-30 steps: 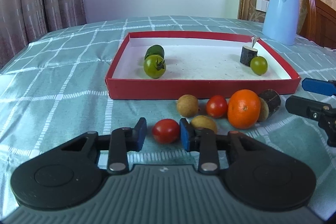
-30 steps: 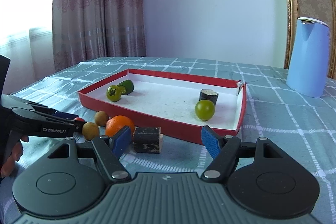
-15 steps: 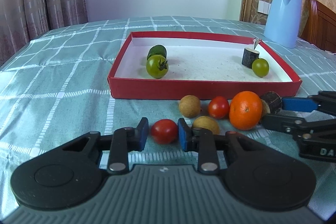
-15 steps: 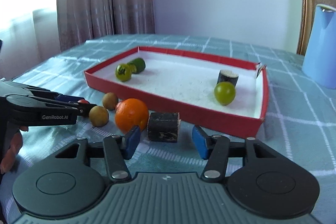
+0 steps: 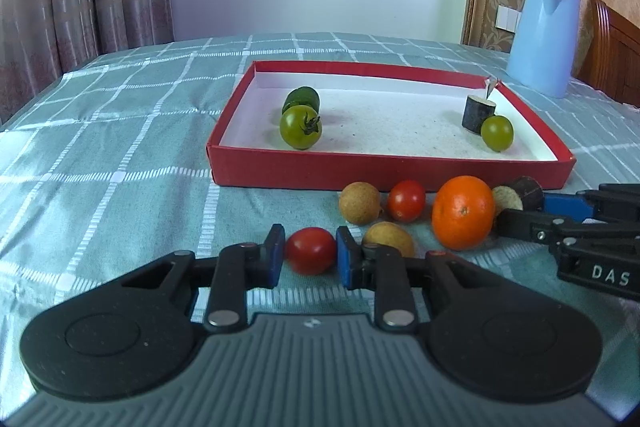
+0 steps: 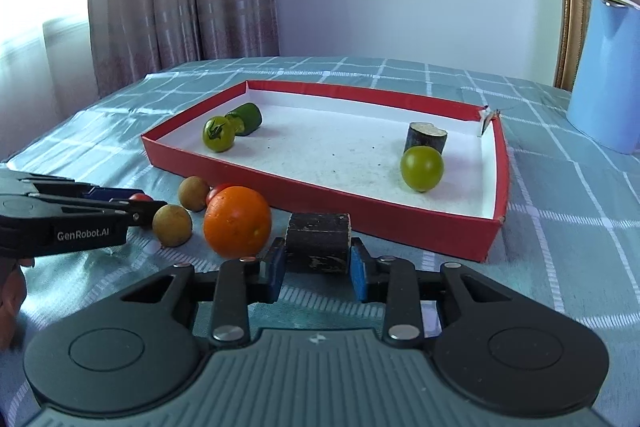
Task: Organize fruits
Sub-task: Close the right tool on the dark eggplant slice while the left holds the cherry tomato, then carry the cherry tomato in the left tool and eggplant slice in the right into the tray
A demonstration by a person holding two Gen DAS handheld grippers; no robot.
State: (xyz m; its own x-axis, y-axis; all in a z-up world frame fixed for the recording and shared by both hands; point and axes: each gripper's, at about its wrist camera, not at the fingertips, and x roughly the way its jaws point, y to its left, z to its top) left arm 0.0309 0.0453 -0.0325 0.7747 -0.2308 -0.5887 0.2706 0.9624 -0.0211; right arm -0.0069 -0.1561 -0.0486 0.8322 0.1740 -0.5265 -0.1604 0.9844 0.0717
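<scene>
My left gripper (image 5: pixel 310 257) is shut on a red cherry tomato (image 5: pixel 311 251) resting on the cloth. My right gripper (image 6: pixel 316 267) is shut on a dark cut cylinder (image 6: pixel 318 242) lying on its side on the cloth in front of the red tray (image 6: pixel 320 199). An orange (image 5: pixel 463 213), a second red tomato (image 5: pixel 406 200) and two brown longans (image 5: pixel 359 203) (image 5: pixel 387 233) lie on the cloth in front of the tray (image 5: pixel 360 171). Inside the tray lie a green tomato (image 5: pixel 300 127), a green cucumber piece (image 5: pixel 302 98), a dark cylinder (image 5: pixel 478 113) and a green round fruit (image 5: pixel 497 133).
A light blue kettle (image 5: pixel 542 35) stands behind the tray at the right. A wooden chair (image 5: pixel 612 55) is at the far right. The table has a teal checked cloth (image 5: pixel 120 147). Curtains hang behind at the left.
My left jaws have closed onto the red tomato. My right gripper has moved forward to the dark cylinder and its jaws have closed on it.
</scene>
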